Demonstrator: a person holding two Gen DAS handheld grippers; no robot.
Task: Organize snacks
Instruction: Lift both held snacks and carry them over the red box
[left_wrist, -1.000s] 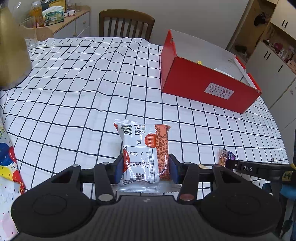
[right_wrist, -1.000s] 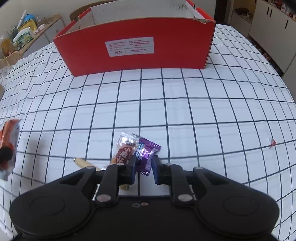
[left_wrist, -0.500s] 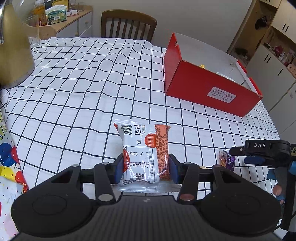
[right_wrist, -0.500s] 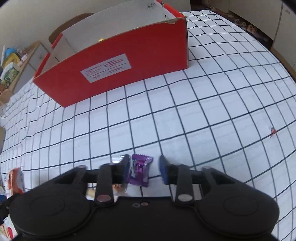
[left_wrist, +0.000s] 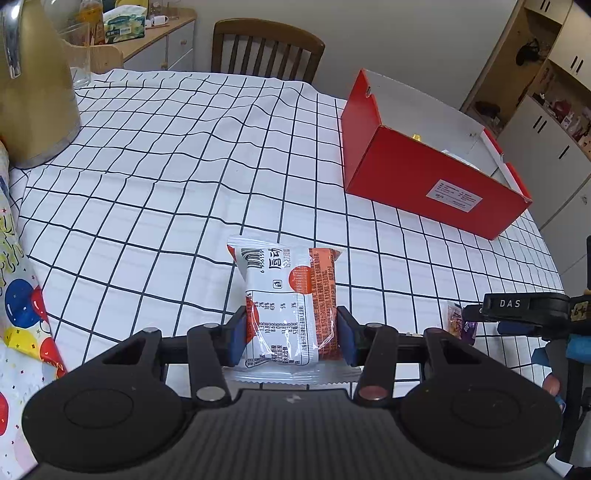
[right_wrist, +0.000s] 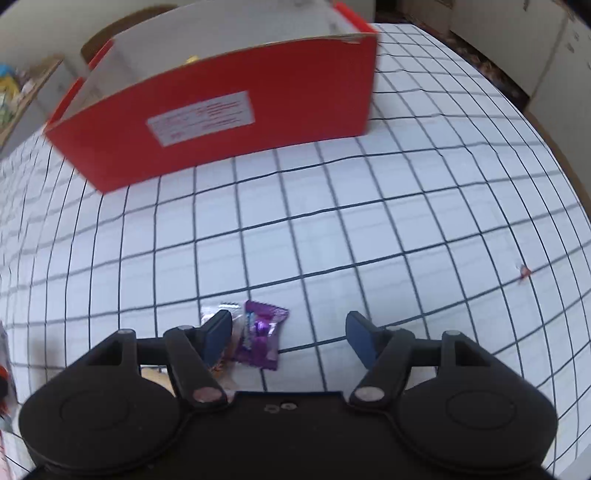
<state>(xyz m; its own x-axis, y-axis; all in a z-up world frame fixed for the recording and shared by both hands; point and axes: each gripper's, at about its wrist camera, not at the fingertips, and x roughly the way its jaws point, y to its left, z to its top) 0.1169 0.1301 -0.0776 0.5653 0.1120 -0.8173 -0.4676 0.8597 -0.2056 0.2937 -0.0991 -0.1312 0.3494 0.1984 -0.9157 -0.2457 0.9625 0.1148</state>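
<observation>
My left gripper is shut on a white and orange snack packet, held above the checked tablecloth. A red open box stands at the right of the table; it also shows in the right wrist view, straight ahead. My right gripper is open above the cloth. A purple candy lies on the cloth just inside its left finger, with an orange-wrapped candy beside it, partly hidden by that finger. Both candies show in the left wrist view next to the right gripper's tip.
A brass-coloured kettle stands at the far left of the table. A colourful balloon-print bag lies at the left edge. A wooden chair stands behind the table. Cabinets line the right wall.
My right gripper has opened wide and let go of the purple candy, which now lies on the cloth. It has tilted toward the red box. My left gripper still holds the packet.
</observation>
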